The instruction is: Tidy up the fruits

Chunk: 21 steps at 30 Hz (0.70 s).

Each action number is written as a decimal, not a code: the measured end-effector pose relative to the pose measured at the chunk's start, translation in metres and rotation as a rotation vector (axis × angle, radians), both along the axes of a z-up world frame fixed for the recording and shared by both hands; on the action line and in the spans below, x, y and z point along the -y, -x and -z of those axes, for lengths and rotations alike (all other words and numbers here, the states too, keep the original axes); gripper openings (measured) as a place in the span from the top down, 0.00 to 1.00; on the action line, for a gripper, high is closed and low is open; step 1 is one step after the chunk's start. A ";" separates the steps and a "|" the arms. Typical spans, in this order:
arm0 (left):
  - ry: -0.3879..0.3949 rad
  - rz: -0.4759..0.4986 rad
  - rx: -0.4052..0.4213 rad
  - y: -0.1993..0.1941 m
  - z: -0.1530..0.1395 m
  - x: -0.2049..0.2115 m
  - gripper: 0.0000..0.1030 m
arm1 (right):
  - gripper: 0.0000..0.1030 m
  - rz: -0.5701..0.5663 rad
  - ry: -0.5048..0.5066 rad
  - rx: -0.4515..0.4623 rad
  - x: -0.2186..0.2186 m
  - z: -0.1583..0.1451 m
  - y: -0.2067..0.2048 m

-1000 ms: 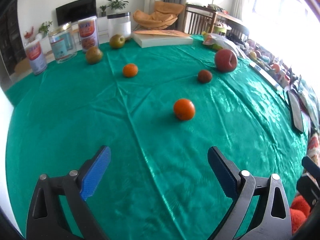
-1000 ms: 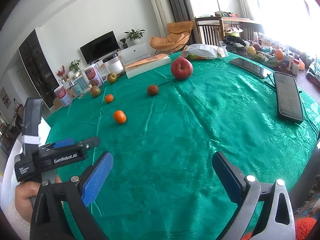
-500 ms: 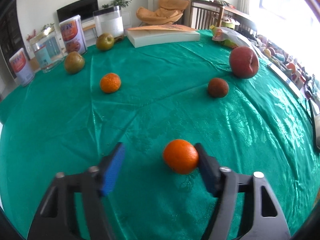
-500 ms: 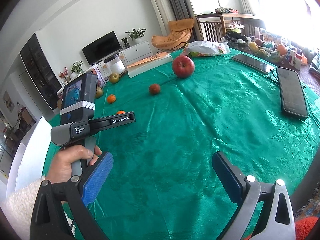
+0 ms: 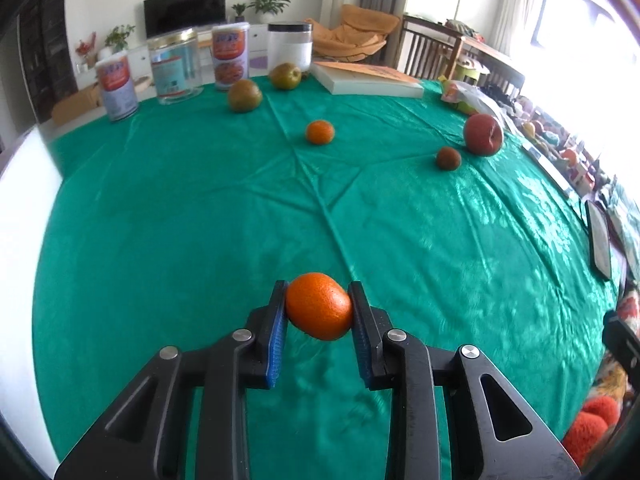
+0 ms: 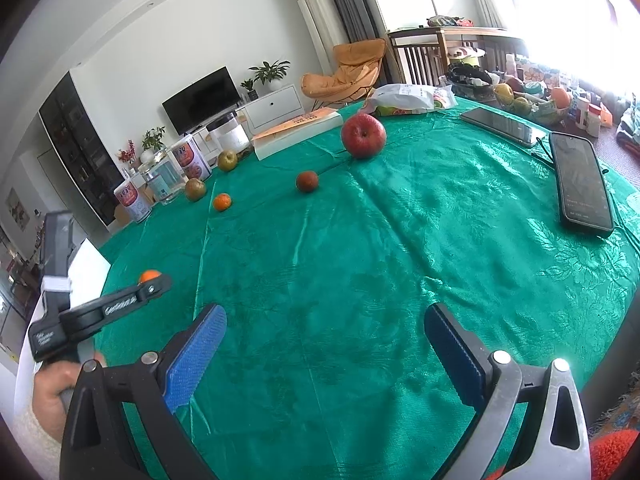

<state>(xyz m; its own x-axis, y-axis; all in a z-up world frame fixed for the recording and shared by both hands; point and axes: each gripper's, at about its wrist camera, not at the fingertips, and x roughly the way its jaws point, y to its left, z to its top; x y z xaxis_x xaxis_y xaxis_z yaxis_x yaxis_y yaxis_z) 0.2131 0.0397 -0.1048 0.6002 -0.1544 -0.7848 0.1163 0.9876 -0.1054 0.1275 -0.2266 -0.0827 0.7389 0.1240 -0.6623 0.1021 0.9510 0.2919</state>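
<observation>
The left gripper (image 5: pixel 319 307) has its blue-padded fingers (image 5: pixel 277 334) clenched on an orange (image 5: pixel 319 306), which sits between the pads at the 6 o'clock edge of the green worktop (image 5: pixel 180 220). In the right wrist view the same orange (image 6: pixel 150 275) peeks out at 9 o'clock, just beyond the left gripper's body. The right gripper (image 6: pixel 324 350) hovers over bare cloth with its fingers (image 6: pixel 196 354) spread wide, grasping nothing. Farther across the worktop, toward 12 o'clock, lie a second orange (image 5: pixel 319 132), two green-brown pears (image 5: pixel 245 95), a small dark red fruit (image 5: pixel 448 158) and, just beside it at 1 o'clock, a red apple (image 5: pixel 483 134). Jars and cans (image 5: pixel 175 65) stand along the far rim at 11 o'clock.
</observation>
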 end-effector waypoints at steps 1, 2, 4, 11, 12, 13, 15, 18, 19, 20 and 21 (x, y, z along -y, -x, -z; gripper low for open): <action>-0.008 -0.009 -0.005 0.010 0.001 -0.008 0.71 | 0.04 0.000 0.003 0.000 -0.001 0.000 0.000; -0.015 -0.017 -0.007 0.018 0.003 -0.015 0.71 | 0.04 -0.001 0.008 -0.001 -0.002 0.000 0.000; -0.033 -0.025 -0.012 0.032 0.008 -0.024 0.71 | 0.04 -0.002 0.023 -0.003 -0.004 0.000 0.000; -0.087 -0.037 -0.010 0.038 0.030 -0.026 0.43 | 0.04 0.001 0.059 0.000 -0.009 -0.002 0.001; -0.095 -0.041 -0.001 0.038 0.032 -0.025 0.36 | 0.04 0.001 0.061 0.001 -0.009 -0.002 0.002; -0.098 -0.045 0.007 0.038 0.033 -0.024 0.26 | 0.04 0.001 0.062 0.001 -0.009 -0.002 0.002; -0.104 -0.046 0.011 0.037 0.037 -0.024 0.23 | 0.04 0.003 0.060 0.001 -0.008 -0.002 0.003; -0.100 -0.060 0.008 0.036 0.038 -0.026 0.19 | 0.04 0.002 0.061 -0.002 -0.009 -0.002 0.002; -0.099 -0.065 0.005 0.035 0.038 -0.027 0.16 | 0.04 0.001 0.061 -0.004 -0.009 -0.002 0.001; -0.098 -0.071 0.002 0.035 0.038 -0.029 0.14 | 0.04 -0.001 0.062 -0.005 -0.009 -0.002 0.002; -0.097 -0.074 0.000 0.034 0.038 -0.029 0.13 | 0.04 -0.002 0.063 -0.005 -0.009 -0.002 0.002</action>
